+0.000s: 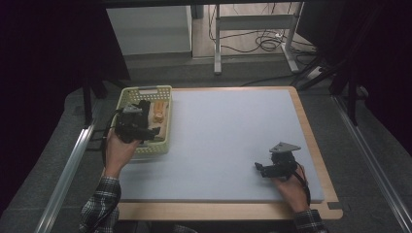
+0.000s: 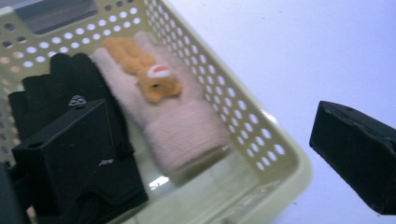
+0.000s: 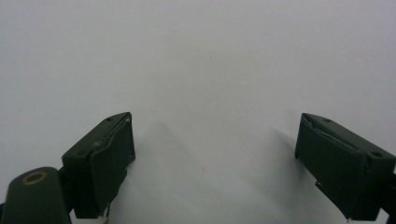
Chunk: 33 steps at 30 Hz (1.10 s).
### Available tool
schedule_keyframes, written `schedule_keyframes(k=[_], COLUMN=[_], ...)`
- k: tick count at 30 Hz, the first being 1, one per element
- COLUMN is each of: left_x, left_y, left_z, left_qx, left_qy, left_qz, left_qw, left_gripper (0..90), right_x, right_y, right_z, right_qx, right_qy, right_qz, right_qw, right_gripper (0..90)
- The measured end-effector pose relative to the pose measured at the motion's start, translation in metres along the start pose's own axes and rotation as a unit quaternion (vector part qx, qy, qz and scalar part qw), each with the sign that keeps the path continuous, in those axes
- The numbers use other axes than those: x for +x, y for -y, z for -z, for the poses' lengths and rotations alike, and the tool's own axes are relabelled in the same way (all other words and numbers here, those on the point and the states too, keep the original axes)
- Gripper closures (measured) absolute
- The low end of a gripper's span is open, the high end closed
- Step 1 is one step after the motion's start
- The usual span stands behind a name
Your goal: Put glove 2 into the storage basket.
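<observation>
A: Where do the tools stand relative to the basket (image 1: 165, 124)?

B: My left tool (image 1: 145, 133) hangs over the basket's near end. Its jaws are spread wide: seen in the left gripper view, one jaw sits inside the basket above the black glove (image 2: 56, 93), the other outside the basket wall, over the tabletop (image 1: 228, 141). Nothing is pinched. My right tool (image 1: 262, 169) rests low over the bare tabletop, well apart from the basket, toward the near right corner; its jaws are also spread, with nothing between them.

A: And the contents?

B: The pink glove (image 2: 168, 126), with an orange animal figure (image 2: 149, 77) sewn on its back, lies lengthwise in the basket, just beside the wall facing the open tabletop. The black glove lies beside it, touching it, on the side away from that wall.

A: Which step is this?

B: I judge it to be the reach into the basket, before any grasp. The next move calls for bringing both jaws inside the wall, lowering them astride one glove, probably at its cuff, and closing on the fabric without catching the neighbouring glove or the basket rim.
</observation>
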State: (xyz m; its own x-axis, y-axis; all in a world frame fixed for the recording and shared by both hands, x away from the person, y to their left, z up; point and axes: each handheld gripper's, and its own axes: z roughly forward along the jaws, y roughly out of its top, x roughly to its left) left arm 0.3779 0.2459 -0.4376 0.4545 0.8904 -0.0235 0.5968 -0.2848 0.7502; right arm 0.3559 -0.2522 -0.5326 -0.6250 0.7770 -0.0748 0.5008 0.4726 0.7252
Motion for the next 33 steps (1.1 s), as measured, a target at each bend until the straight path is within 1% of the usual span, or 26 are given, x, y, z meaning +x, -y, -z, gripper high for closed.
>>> schedule_keyframes(k=[3,4,5,7,9,13,17,22,27,33], left_x=[-0.009,-0.012,-0.016,-0.022,-0.030,-0.043,-0.059,-0.079,-0.097,-0.120], left_y=[0.001,0.002,0.002,0.003,0.004,0.005,0.007,0.010,0.012,0.016], left_z=[0.000,0.000,0.000,0.000,0.000,0.000,-0.001,-0.003,-0.005,-0.009], left_qx=[-0.004,-0.008,-0.010,-0.014,-0.014,-0.018,-0.022,-0.027,-0.033,-0.038], left_qy=[0.008,0.013,0.022,0.031,0.033,0.043,0.051,0.065,0.082,0.105], left_qz=[-0.005,-0.008,-0.008,-0.009,-0.021,-0.033,-0.050,-0.067,-0.078,-0.096], left_qw=[0.9999,0.9999,0.9997,0.9994,0.9991,0.9984,0.9972,0.9953,0.9930,0.9891], left_gripper=[0.0,0.0,0.0,0.0,0.0,0.0,0.0,0.0,0.0,0.0], right_x=[0.000,0.000,0.000,0.000,0.000,0.000,0.001,0.001,0.001,0.001], right_y=[0.000,0.000,0.000,0.000,0.000,0.000,0.000,0.000,0.000,0.000], right_z=[0.000,0.000,0.000,0.000,0.000,0.000,0.000,0.000,0.000,0.000], right_qx=[0.000,0.000,0.000,0.001,0.000,0.001,0.000,0.000,0.000,0.000], right_qy=[0.000,0.000,0.000,0.000,0.000,0.000,0.001,0.001,0.001,0.001], right_qz=[-0.001,0.000,-0.001,-0.001,-0.001,0.000,-0.001,-0.001,-0.001,-0.001], right_qw=[1.0000,1.0000,1.0000,1.0000,1.0000,1.0000,1.0000,1.0000,1.0000,1.0000], right_gripper=[11.4,11.4,11.4,11.4,11.4,11.4,11.4,11.4,11.4,11.4])
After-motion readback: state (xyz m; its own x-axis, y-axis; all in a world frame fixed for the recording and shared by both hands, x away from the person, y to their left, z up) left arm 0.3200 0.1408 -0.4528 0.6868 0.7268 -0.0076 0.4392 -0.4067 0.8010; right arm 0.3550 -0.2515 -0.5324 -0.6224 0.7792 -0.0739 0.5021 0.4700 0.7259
